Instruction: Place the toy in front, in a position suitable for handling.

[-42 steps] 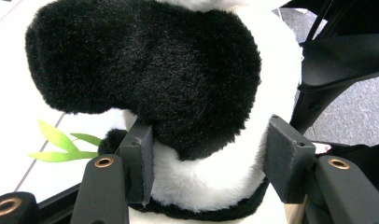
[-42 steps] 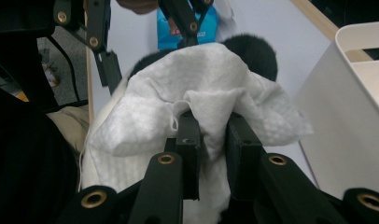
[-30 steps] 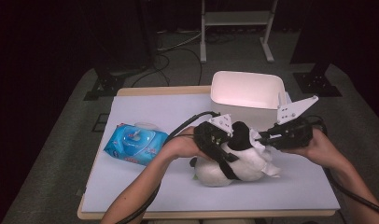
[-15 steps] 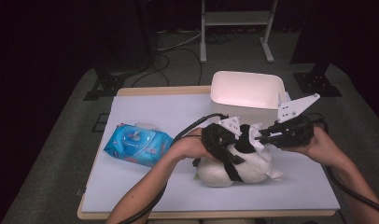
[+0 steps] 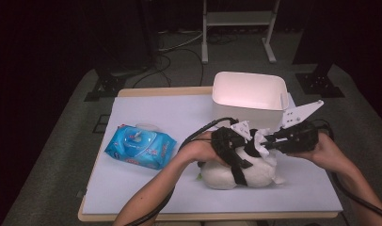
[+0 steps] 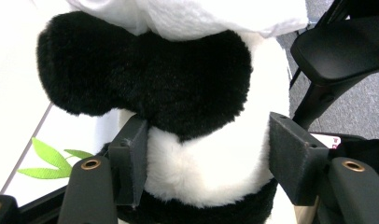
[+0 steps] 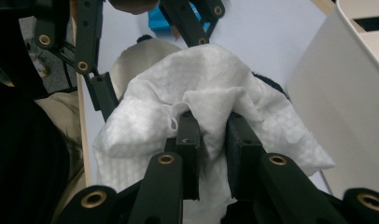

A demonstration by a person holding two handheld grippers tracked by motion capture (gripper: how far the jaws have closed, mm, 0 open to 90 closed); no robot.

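- Panda (image 5: 241, 172) lies at the near right of the bench (image 5: 147, 113), just near of the white bin (image 5: 248, 96);
- Left tongs (image 6: 211, 158) straddle its body, jaws just opening, right pad clear;
- Right tongs (image 7: 211, 135) pinch a white wipe (image 7: 211, 79) over the panda;
- Wipes pack (image 5: 139, 146) lies left.

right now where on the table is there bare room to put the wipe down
Bare patches: the far left corner behind the wet wipes pack, the strip between that pack and the white bin, and the near edge in front of the plush panda. It is crowded around the panda, where the left gripper and right gripper, holding the white wipe, meet.
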